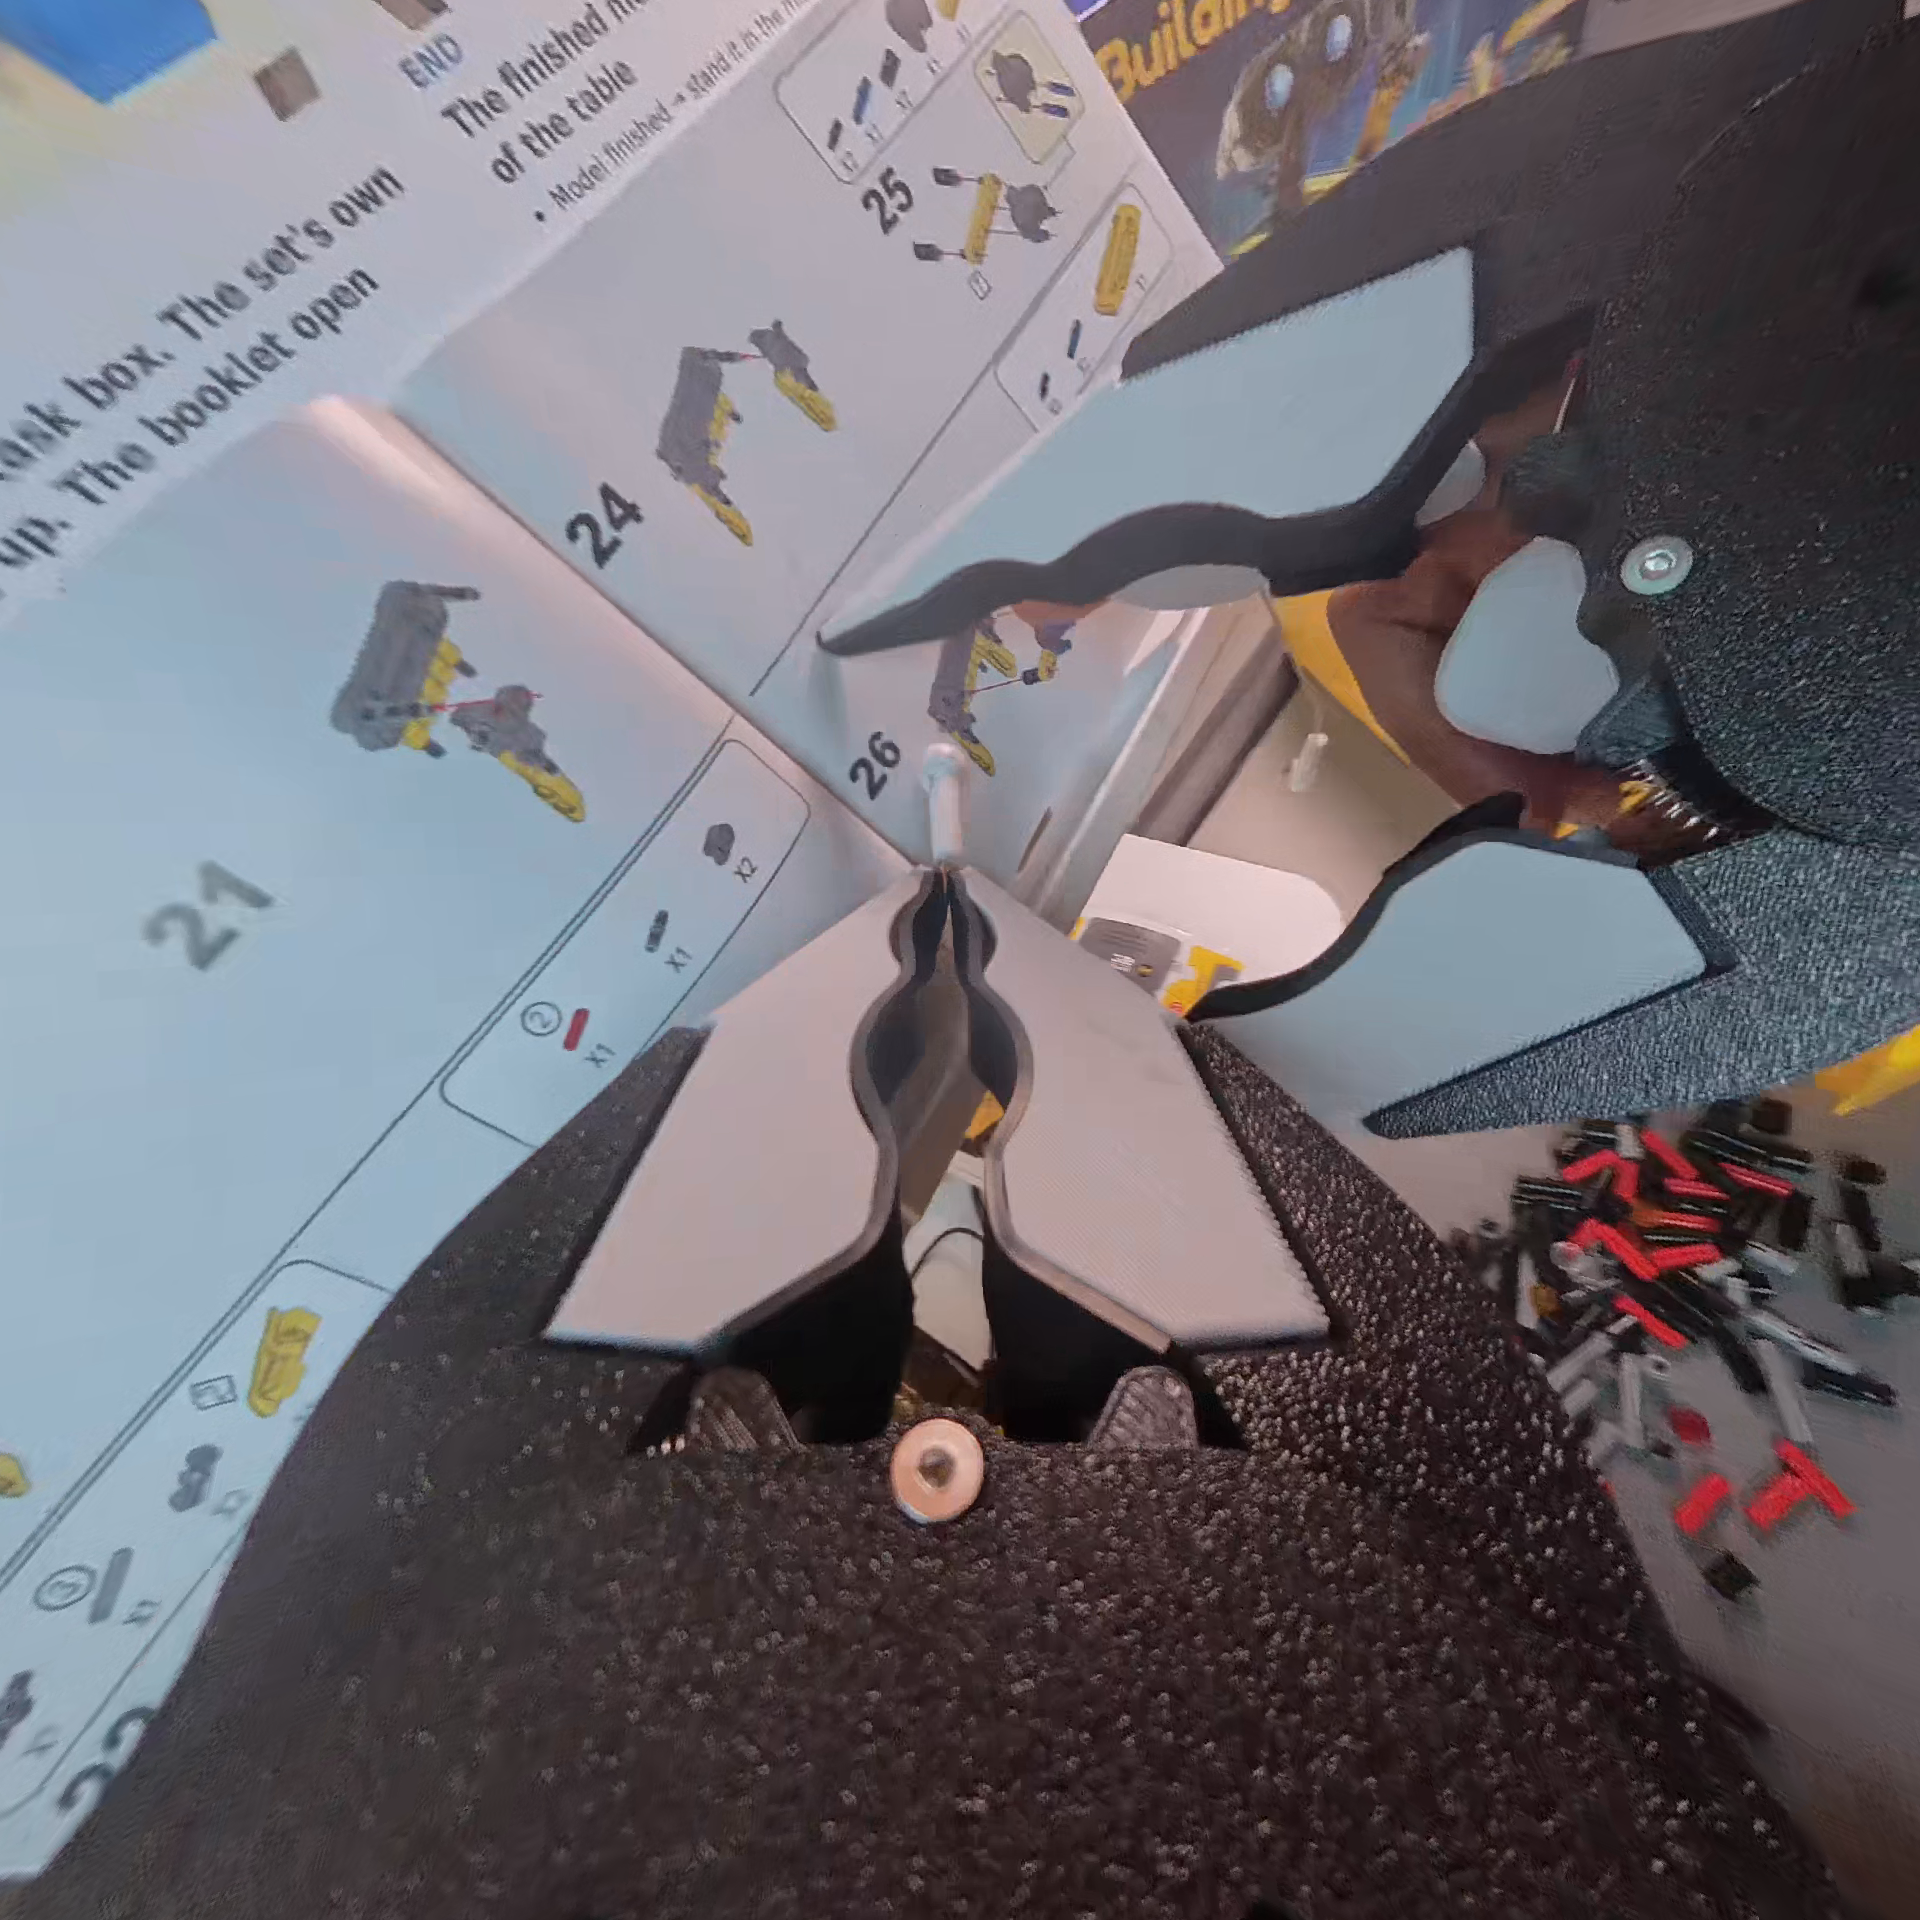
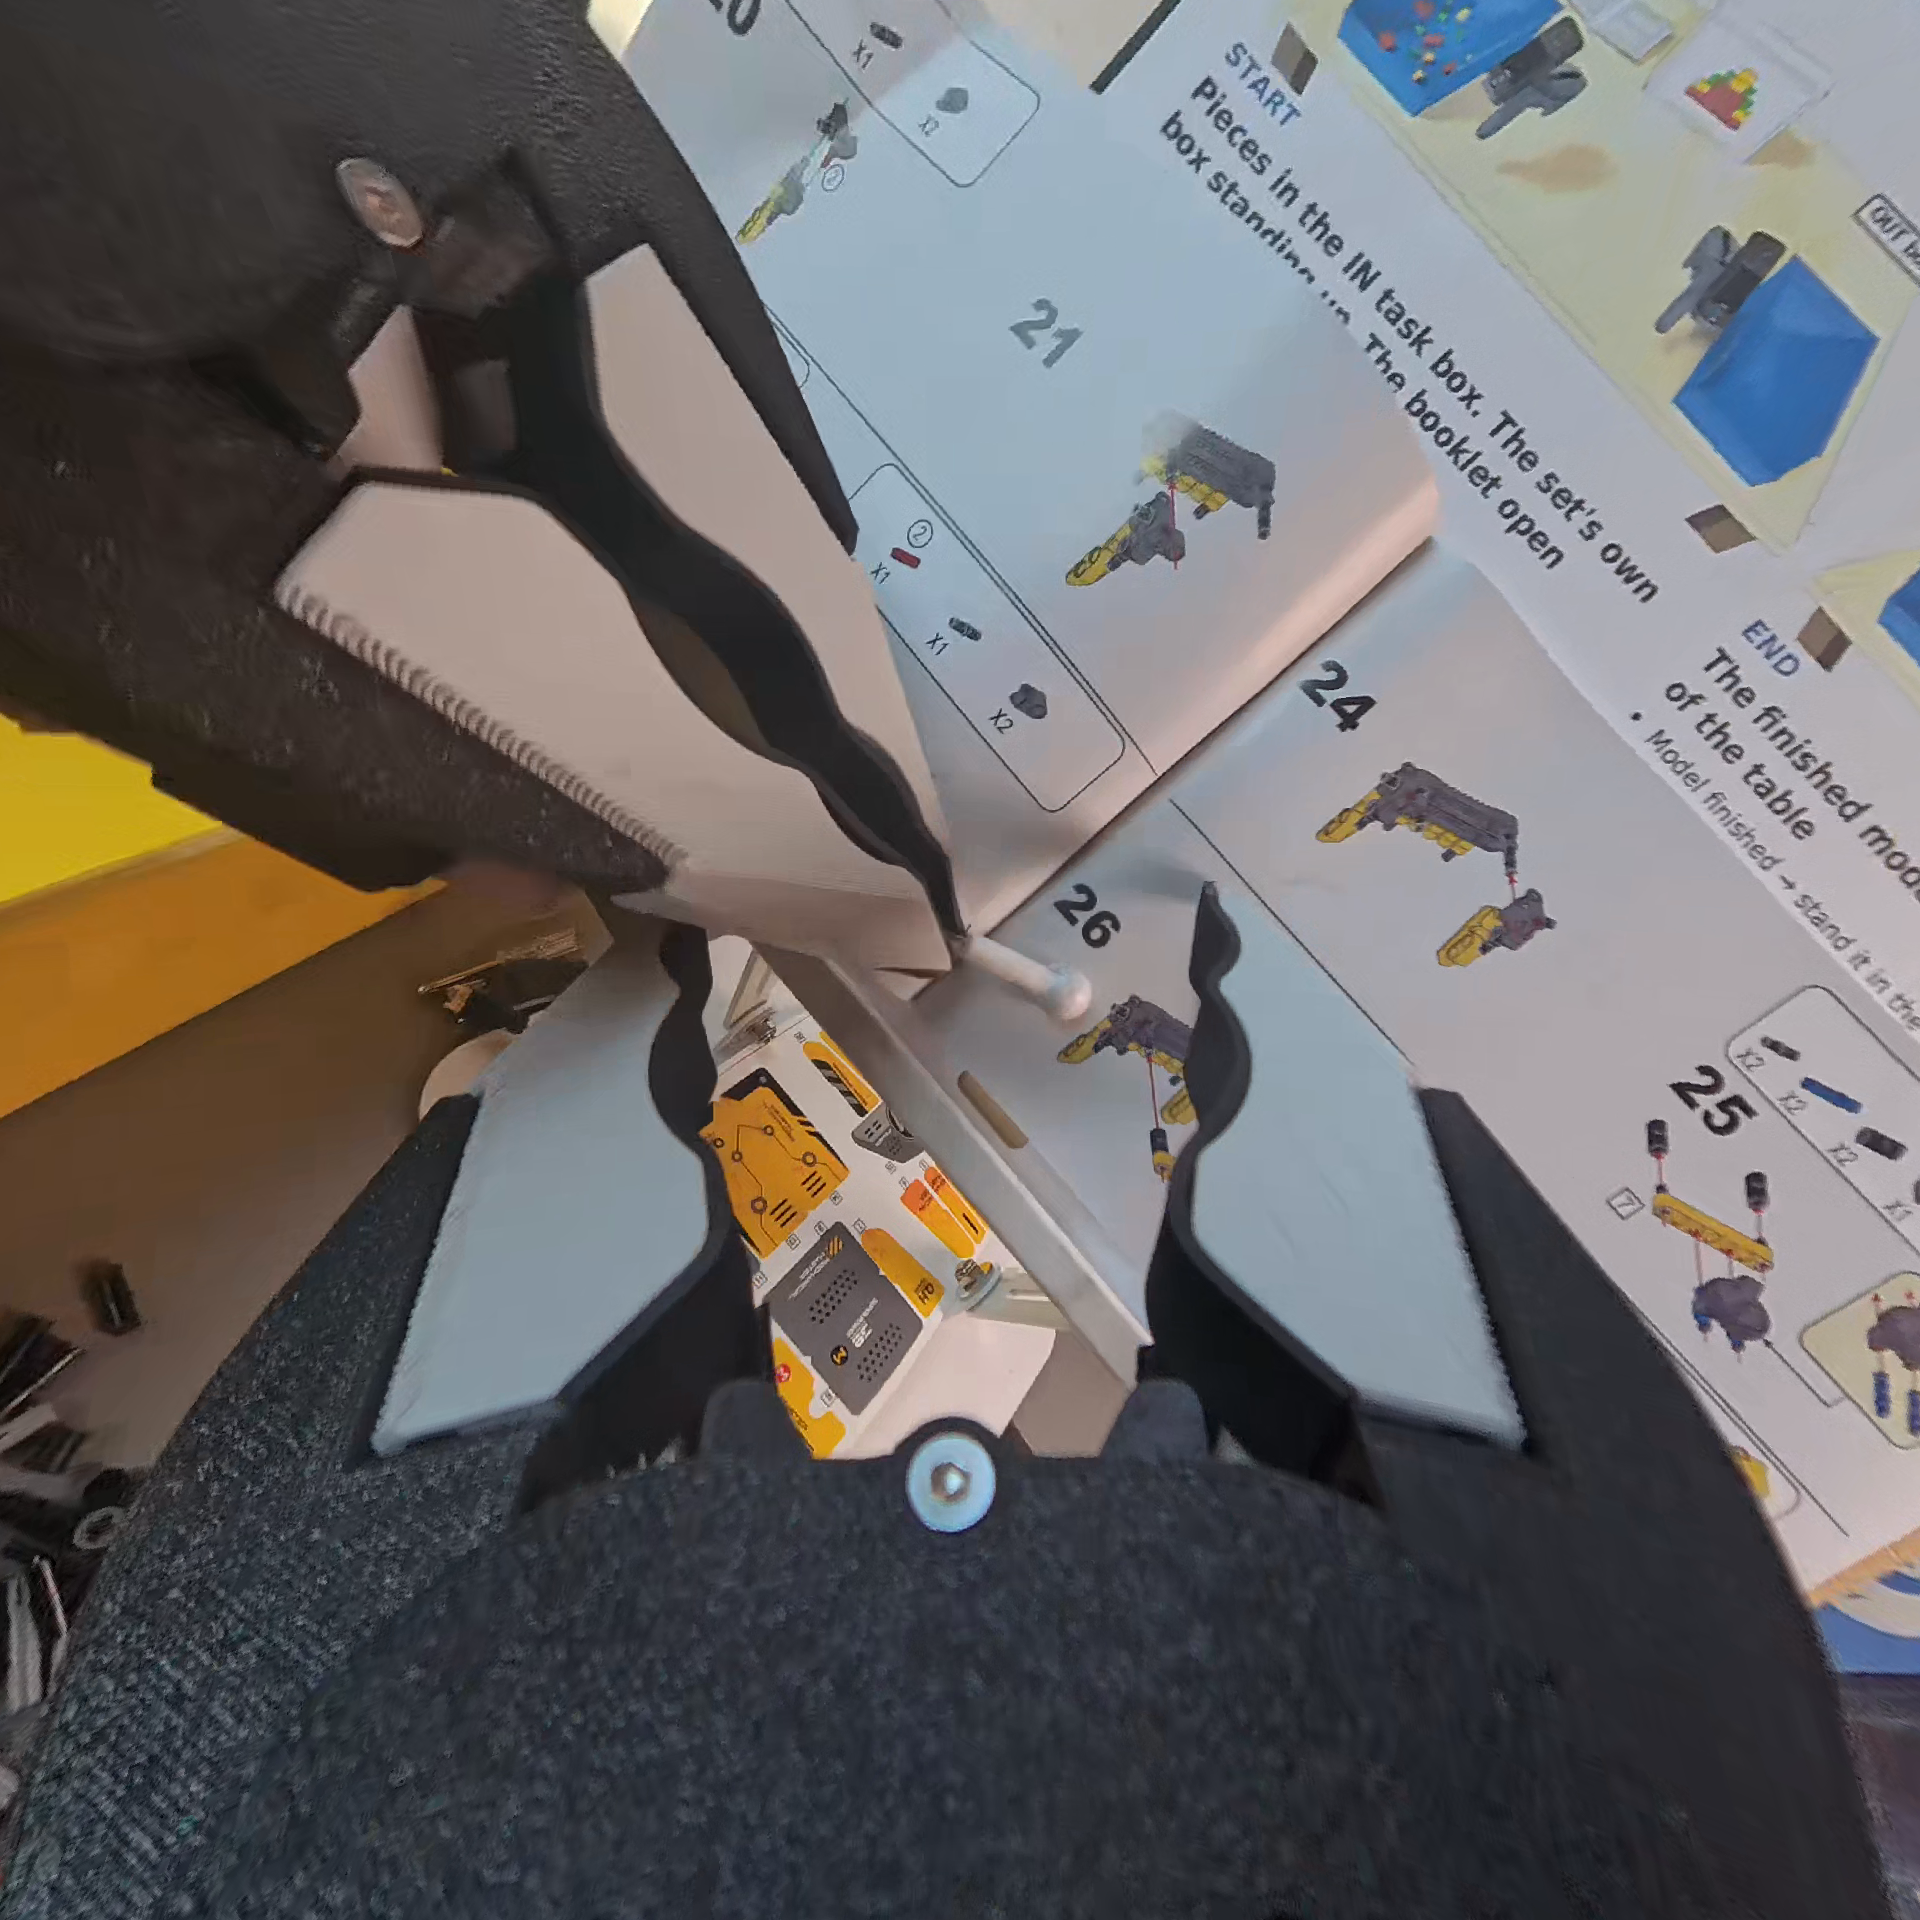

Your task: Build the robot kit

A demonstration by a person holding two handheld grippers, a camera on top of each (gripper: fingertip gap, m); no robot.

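Left tool (image 1: 945,883) pinched closed; right tool (image 2: 940,997) spread wide.

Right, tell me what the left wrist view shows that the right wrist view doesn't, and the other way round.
Only the left wrist view shows the heap of red, black and grey small parts and the picture box at the top edge. Only the right wrist view shows the yellow and grey sticker sheet between the right gripper's open jaws, and a yellow surface at the left. Both share the open instruction booklet, the printed sheet under it, the left gripper shut on a small white pin, and the right gripper close beside it.
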